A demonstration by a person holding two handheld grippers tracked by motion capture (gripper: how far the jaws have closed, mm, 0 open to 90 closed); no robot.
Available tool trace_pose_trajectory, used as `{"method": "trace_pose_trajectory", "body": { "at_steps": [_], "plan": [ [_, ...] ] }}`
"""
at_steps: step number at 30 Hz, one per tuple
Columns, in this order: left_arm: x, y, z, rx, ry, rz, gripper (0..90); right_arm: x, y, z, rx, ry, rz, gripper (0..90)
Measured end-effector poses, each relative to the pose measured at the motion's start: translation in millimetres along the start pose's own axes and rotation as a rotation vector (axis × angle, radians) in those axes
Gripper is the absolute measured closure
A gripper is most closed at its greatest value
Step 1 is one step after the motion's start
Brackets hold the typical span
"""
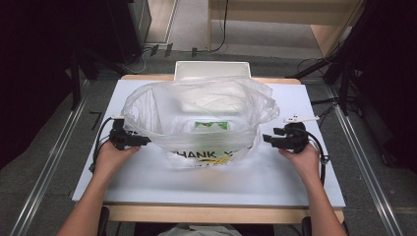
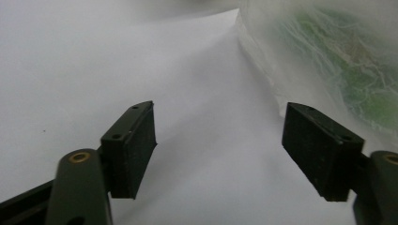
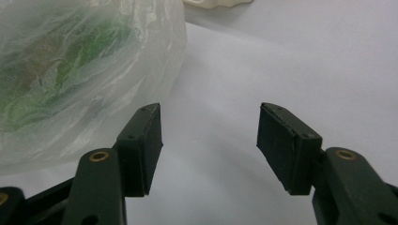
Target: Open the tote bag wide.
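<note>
Standing open-mouthed at the middle of the white counter point(image 1: 147, 182), the clear plastic bag point(image 1: 196, 105) holds a green-labelled box point(image 1: 211, 126). Left tongs point(image 1: 142, 140) sit just beside the bag's left side, right tongs point(image 1: 268, 138) just beside its right, both released, nothing between their jaws.

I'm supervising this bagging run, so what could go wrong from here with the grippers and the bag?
1. Both jaw pairs stand open with nothing between them; the left hand-held gripper or right hand-held gripper may close on air rather than film.
2. The thin plastic bag could tear or slump.
3. The green-labelled box inside might tip if the bag is tugged.
</note>
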State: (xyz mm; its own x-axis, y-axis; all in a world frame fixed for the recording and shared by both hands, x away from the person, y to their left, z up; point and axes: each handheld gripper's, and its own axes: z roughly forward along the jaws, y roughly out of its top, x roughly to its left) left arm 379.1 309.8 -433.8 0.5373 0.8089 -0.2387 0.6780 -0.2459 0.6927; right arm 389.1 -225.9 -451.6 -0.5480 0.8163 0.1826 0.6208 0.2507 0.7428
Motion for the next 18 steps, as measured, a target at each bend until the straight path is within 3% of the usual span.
{"method": "trace_pose_trajectory", "body": {
  "at_steps": [5,12,16,18],
  "plan": [
    [1.0,-0.3,-0.2,-0.008,-0.012,-0.014,24.6,0.6,1.5,2.8,0.008,0.005,-0.006,42.0],
    [3.3,-3.9,-1.9,-0.012,0.012,0.028,44.8,1.2,2.7,4.7,0.019,0.016,-0.004,43.5],
    [2.1,-3.8,-2.5,-0.01,0.027,0.041,47.2,1.6,3.5,5.3,0.021,0.029,0.004,43.8],
    [3.8,-3.0,-2.5,-0.008,0.019,0.021,43.8,1.6,2.7,5.9,0.025,0.027,0.002,43.7]
  ]
}}
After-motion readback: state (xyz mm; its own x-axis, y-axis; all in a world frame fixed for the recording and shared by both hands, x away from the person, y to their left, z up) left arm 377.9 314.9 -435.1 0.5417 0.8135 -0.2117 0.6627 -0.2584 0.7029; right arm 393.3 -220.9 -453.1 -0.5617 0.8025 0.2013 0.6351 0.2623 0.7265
